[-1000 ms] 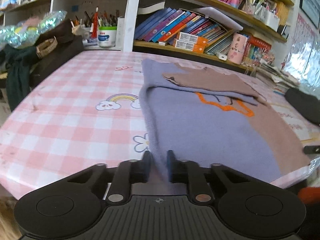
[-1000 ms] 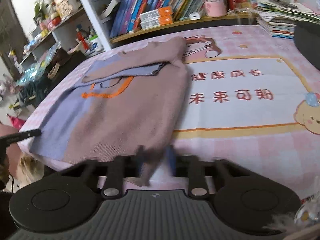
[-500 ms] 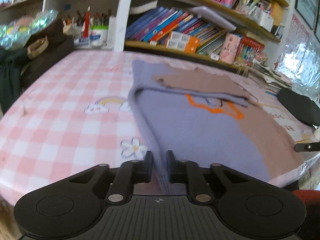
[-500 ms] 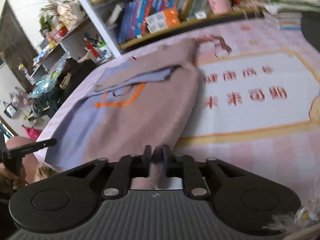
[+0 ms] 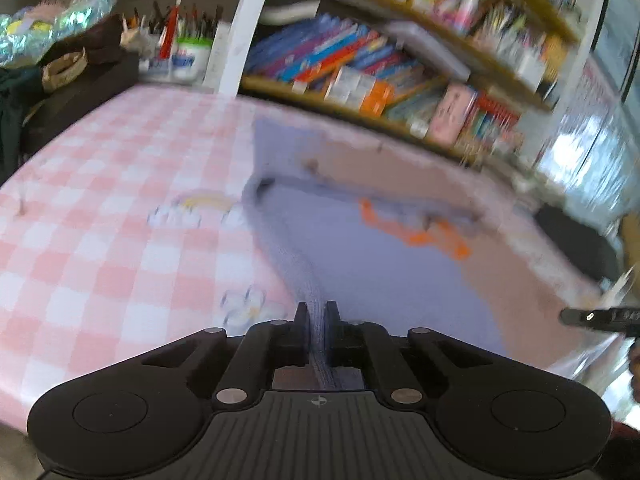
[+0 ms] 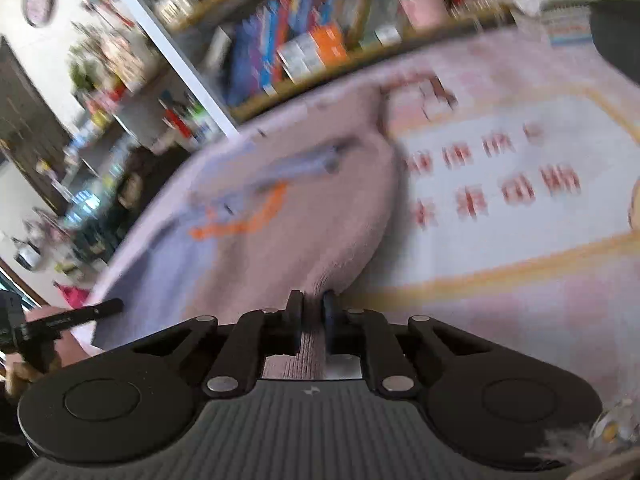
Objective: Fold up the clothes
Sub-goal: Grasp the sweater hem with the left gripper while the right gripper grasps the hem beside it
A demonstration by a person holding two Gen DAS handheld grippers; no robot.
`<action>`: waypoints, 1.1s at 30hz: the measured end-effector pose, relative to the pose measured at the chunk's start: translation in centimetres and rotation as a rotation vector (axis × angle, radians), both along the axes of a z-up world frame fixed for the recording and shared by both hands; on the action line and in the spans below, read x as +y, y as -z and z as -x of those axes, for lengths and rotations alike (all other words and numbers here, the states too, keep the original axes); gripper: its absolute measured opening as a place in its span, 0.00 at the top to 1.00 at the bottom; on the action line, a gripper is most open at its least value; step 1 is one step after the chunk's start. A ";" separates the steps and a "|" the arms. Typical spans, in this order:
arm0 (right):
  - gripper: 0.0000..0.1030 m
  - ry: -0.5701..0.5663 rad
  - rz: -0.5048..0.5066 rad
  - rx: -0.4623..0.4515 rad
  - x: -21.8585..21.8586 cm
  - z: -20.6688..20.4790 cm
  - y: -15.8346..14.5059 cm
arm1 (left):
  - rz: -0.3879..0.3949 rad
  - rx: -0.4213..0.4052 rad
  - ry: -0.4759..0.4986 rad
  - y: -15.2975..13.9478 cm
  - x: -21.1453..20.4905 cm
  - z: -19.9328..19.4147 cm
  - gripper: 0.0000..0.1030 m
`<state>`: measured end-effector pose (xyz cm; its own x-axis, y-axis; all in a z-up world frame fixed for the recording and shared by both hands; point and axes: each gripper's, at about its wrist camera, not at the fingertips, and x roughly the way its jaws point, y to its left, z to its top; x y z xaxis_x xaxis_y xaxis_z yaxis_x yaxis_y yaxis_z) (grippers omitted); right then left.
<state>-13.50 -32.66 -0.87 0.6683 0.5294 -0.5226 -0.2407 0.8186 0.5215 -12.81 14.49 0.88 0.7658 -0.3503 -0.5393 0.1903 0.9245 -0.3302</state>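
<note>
Lavender hem of sweater pinched by left gripper; brown hem clamped as right gripper closes

A desk in pink-and-white check is stretching ahead of the claw. Beyond it wooden bookshelves crammed with colourful books are lining the wall, a white upright is dividing them, and a round clock is hanging far left.
</note>
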 end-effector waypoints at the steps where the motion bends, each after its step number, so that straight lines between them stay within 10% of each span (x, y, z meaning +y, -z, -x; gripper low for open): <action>1: 0.91 -0.007 -0.013 -0.027 0.0 0.1 -0.6 | 0.012 -0.023 0.005 -0.7 0.0 0.1 0.95; 10: 0.91 -0.016 0.034 0.038 0.0 -0.1 0.4 | 0.019 0.045 0.005 0.9 0.3 0.6 0.92; 15: 0.82 -0.012 0.022 0.071 -0.4 -0.2 1.5 | 0.001 0.057 -0.024 1.4 0.8 0.9 0.59; 33: 0.83 -0.041 0.046 0.070 0.0 -0.1 1.6 | 0.021 0.063 0.001 2.0 0.4 0.3 0.64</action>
<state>-13.36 -32.64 -2.47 0.6072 0.5300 -0.5919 -0.2390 0.8323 0.5001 -13.09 14.92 -1.16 0.7299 -0.3631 -0.5791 0.1696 0.9169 -0.3612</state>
